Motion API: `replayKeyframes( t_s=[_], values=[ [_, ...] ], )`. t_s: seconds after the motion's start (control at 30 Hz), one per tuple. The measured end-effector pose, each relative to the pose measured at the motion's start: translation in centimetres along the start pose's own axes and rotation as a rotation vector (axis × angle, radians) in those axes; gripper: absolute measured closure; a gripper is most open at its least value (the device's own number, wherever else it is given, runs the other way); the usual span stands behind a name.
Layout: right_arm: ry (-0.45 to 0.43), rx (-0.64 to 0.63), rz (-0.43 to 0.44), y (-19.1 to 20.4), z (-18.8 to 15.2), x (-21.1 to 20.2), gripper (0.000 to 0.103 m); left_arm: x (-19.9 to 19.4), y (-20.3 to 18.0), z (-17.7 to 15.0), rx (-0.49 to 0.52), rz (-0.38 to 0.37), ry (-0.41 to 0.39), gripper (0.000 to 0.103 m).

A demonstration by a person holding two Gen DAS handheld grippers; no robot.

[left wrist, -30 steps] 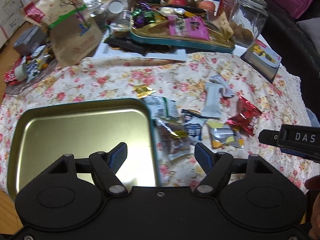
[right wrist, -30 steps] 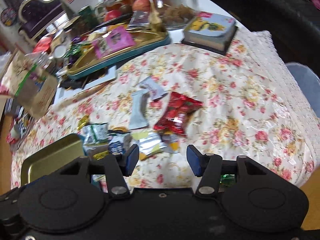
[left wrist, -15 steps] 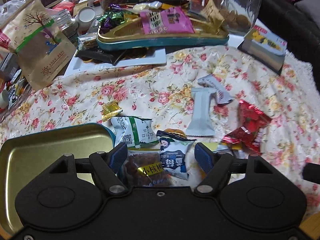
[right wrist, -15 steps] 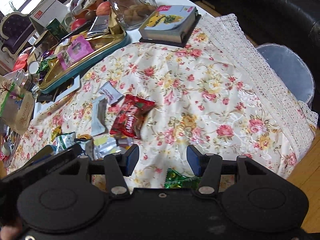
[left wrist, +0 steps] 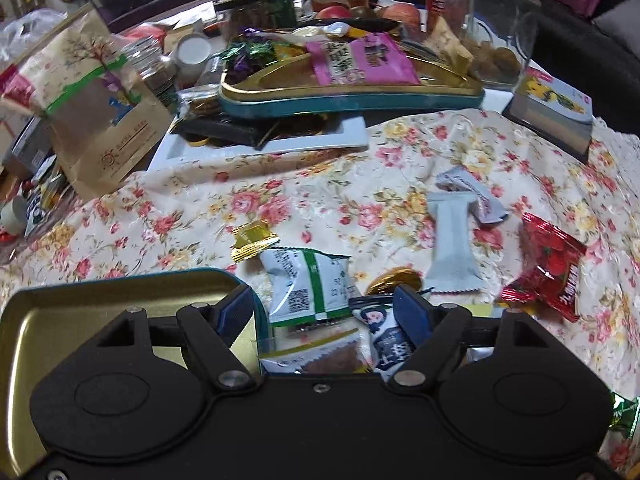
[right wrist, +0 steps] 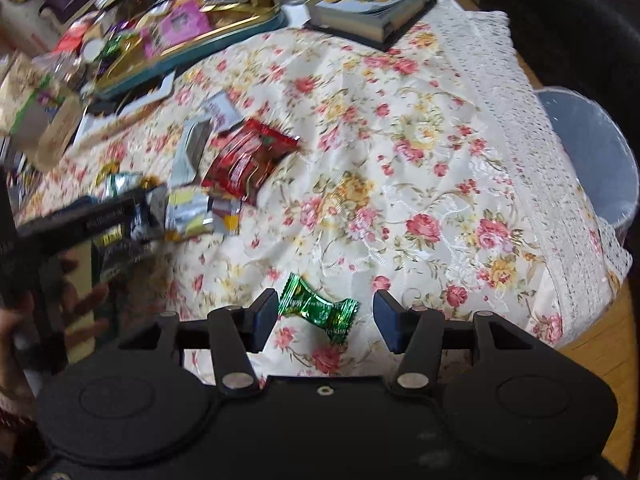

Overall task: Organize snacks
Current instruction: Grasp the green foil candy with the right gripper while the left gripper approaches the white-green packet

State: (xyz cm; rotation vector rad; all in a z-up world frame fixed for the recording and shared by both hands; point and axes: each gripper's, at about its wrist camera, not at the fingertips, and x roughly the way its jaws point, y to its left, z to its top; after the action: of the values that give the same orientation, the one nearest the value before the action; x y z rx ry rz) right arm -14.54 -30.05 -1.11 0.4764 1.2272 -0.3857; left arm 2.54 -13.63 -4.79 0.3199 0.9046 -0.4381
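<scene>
My left gripper (left wrist: pixel 324 312) is open, low over a white-and-green snack packet (left wrist: pixel 308 284), a brown packet (left wrist: pixel 332 354) and a dark blue packet (left wrist: pixel 386 340) beside the empty gold tin tray (left wrist: pixel 100 312). A pale blue bar (left wrist: pixel 450 248), a red packet (left wrist: pixel 548 268), a gold coin (left wrist: pixel 394 280) and a gold wrapper (left wrist: pixel 252 238) lie on the floral cloth. My right gripper (right wrist: pixel 326 318) is open, with a green candy (right wrist: pixel 316 306) between its fingers on the cloth. The red packet (right wrist: pixel 250 156) lies farther off.
A teal-rimmed gold tray (left wrist: pixel 348 88) of snacks, a glass jar (left wrist: pixel 496 24), a brown paper bag (left wrist: pixel 92 100) and a book (left wrist: pixel 556 108) crowd the back. The table's lace edge (right wrist: pixel 532 152) runs along the right, with a grey bin (right wrist: pixel 592 152) beyond it.
My left gripper has moved right off the tin tray and down over the packets. My right gripper has swung right and down until the green candy sits between its fingers.
</scene>
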Motion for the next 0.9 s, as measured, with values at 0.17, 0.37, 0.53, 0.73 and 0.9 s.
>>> replayKeyframes(
  t_s=[0.17, 0.37, 0.53, 0.73, 0.9],
  values=[
    [0.017, -0.140, -0.024, 1.9, -0.2, 1.3, 0.047, 1.3, 2.7, -0.1, -0.072, 0.035, 0.051, 0.025],
    [0.034, -0.187, -0.022, 2.4, 0.0, 2.7, 0.047, 2.3, 5.9, 0.1, -0.225, 0.006, 0.120, 0.025],
    [0.051, -0.200, -0.036, 2.5, -0.1, 3.8, 0.047, 2.5, 5.9, 0.4, -0.224, 0.000, 0.110, 0.025],
    [0.072, -0.180, -0.057, 2.0, -0.2, 5.1, 0.056, 2.6, 5.9, 0.7, -0.183, 0.032, 0.088, 0.025],
    [0.044, -0.138, -0.066, 1.8, 0.1, 5.2, 0.072, 3.2, 6.7, 1.1, -0.208, 0.040, 0.079, 0.025]
  ],
)
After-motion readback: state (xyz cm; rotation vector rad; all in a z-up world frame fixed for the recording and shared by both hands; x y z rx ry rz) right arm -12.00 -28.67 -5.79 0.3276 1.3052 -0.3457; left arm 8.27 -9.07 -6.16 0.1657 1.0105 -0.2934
